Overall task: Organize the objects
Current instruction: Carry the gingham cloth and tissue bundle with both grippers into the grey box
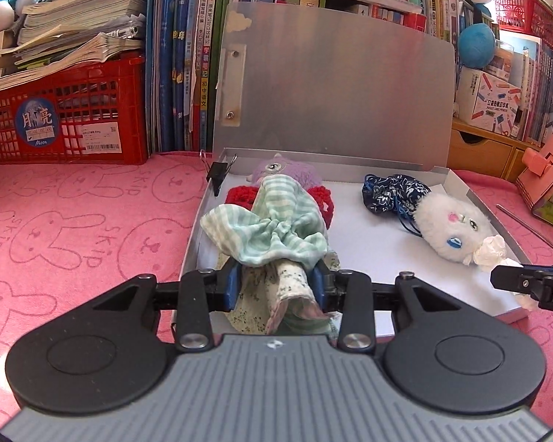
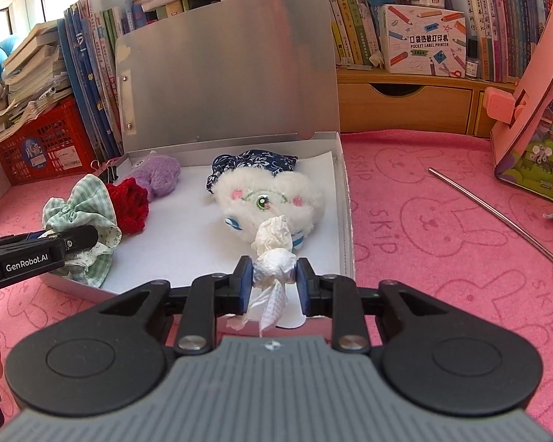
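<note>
An open silver box (image 1: pixel 387 250) (image 2: pixel 344 199) lies on the pink cloth, lid up. My left gripper (image 1: pixel 276 287) is shut on a bunched green checked cloth (image 1: pixel 272 228) (image 2: pixel 81 210) over the box's near left part. Behind it lie a red knitted piece (image 2: pixel 129 202) and a purple plush (image 2: pixel 158 175). My right gripper (image 2: pixel 272 283) is shut on a crumpled white tissue (image 2: pixel 274 254) (image 1: pixel 492 250) just in front of a white fluffy plush (image 2: pixel 272 199) (image 1: pixel 449 228). A blue patterned pouch (image 1: pixel 390 191) (image 2: pixel 254 162) rests behind that plush.
A black binder clip (image 1: pixel 217 176) grips the box's left wall. A red crate (image 1: pixel 62 118) and rows of books stand behind. A metal rod (image 2: pixel 497 217) and a pink toy box (image 2: pixel 534 110) sit to the right on the pink rabbit-print cloth (image 1: pixel 73 228).
</note>
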The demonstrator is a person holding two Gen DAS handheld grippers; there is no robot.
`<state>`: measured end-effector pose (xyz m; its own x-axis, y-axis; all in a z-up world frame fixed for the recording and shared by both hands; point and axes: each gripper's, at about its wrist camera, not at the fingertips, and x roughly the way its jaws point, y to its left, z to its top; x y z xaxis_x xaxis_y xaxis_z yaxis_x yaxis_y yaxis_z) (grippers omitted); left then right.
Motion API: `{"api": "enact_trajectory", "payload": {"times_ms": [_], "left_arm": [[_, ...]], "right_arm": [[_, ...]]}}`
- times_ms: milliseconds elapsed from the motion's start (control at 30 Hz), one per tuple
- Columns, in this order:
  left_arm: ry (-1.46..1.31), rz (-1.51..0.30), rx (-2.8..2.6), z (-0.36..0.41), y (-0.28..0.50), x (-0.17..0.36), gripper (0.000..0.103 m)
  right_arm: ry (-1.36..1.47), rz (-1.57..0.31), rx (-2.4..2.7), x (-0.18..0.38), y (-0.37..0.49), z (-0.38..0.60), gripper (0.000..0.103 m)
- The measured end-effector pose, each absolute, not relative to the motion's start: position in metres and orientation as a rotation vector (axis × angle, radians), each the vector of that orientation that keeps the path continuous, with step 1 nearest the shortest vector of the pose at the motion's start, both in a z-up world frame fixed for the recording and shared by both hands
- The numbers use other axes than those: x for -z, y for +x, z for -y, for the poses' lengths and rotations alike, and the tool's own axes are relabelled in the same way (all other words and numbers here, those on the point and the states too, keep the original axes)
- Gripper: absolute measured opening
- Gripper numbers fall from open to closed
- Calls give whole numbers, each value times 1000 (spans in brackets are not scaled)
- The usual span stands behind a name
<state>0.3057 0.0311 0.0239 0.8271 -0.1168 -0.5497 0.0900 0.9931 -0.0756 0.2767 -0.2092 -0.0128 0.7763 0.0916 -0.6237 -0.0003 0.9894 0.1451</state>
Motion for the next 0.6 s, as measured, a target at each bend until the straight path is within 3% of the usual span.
{"api": "enact_trajectory", "payload": {"times_ms": [600], "left_arm": [[-22, -590, 71, -32, 334, -18, 43]], "right_arm": [[112, -715, -22, 24, 300, 210, 29]]}}
